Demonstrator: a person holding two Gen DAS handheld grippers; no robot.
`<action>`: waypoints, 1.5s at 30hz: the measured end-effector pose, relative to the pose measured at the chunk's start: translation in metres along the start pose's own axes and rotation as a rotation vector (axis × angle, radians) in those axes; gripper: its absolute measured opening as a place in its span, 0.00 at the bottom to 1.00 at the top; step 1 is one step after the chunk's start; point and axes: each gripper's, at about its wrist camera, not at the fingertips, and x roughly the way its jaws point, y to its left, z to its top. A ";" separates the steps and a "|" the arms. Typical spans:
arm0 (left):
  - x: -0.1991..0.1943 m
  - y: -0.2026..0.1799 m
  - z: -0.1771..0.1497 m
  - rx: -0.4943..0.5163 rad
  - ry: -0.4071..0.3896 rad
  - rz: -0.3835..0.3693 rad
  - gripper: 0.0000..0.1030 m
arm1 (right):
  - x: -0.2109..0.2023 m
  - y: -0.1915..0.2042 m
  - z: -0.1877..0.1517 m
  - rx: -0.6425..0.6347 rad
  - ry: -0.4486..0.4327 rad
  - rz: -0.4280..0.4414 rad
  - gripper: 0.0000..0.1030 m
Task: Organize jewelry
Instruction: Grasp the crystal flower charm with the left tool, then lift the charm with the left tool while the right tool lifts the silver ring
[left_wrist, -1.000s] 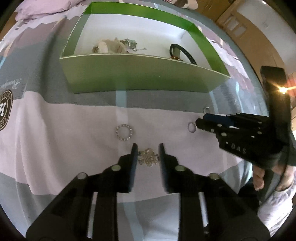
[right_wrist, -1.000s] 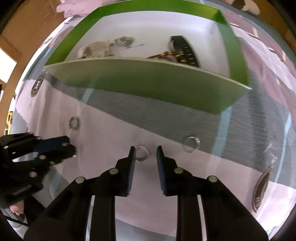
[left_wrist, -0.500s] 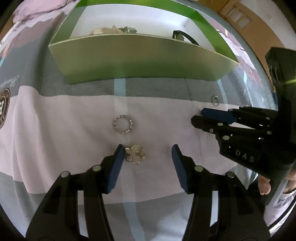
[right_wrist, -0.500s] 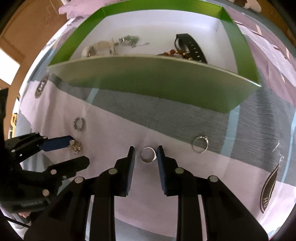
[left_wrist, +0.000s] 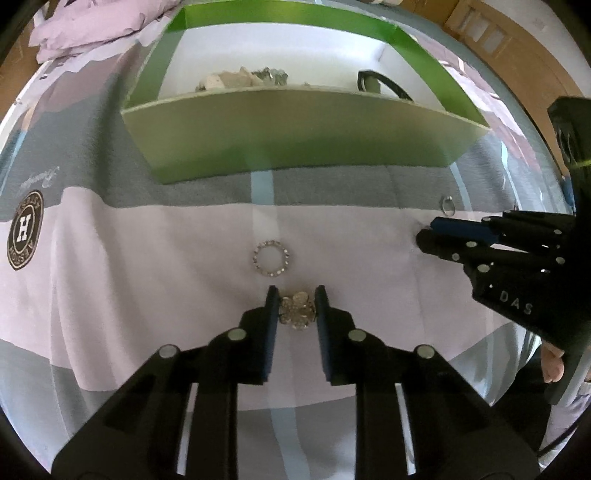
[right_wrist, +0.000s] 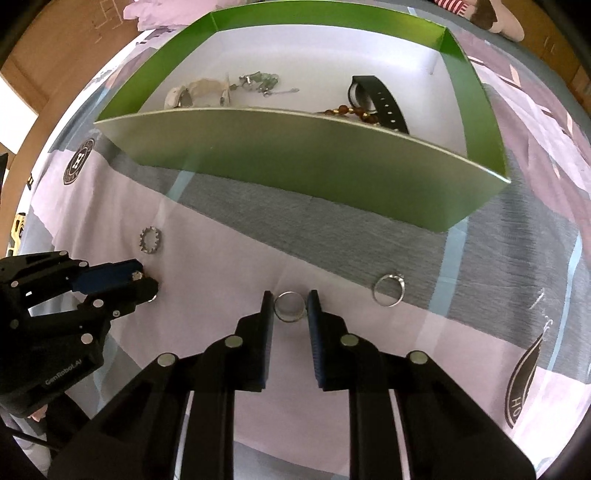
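Observation:
My left gripper (left_wrist: 294, 291) is shut on a sparkly flower brooch (left_wrist: 296, 311) lying on the bedsheet; it also shows in the right wrist view (right_wrist: 146, 284). A rhinestone ring (left_wrist: 272, 257) lies just beyond it. My right gripper (right_wrist: 290, 295) is shut on a plain silver ring (right_wrist: 290, 305) on the sheet; this gripper shows in the left wrist view (left_wrist: 424, 232). A stone-set ring (right_wrist: 388, 290) lies to its right. The green box (left_wrist: 295, 136) stands beyond, holding a black watch (right_wrist: 376, 99), beads and other jewelry.
The patterned sheet (left_wrist: 147, 277) covers the bed. A folded lilac cloth (left_wrist: 92, 26) lies at the far left. Wooden furniture (left_wrist: 517, 48) stands at the far right. The box's near wall (right_wrist: 295, 162) rises between the grippers and its contents.
My left gripper opened wide half a second ago and has now closed around the flower brooch. My right gripper stays closed around the plain ring, and the view sits slightly higher.

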 end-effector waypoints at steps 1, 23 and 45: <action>-0.002 0.002 0.000 -0.002 -0.001 -0.005 0.19 | 0.000 -0.002 -0.001 0.003 -0.002 -0.004 0.18; 0.001 0.002 -0.002 0.000 0.012 0.031 0.19 | 0.002 -0.005 -0.005 0.005 0.000 -0.024 0.17; -0.060 0.017 0.012 -0.094 -0.259 -0.036 0.19 | -0.071 -0.035 -0.001 0.050 -0.236 0.041 0.17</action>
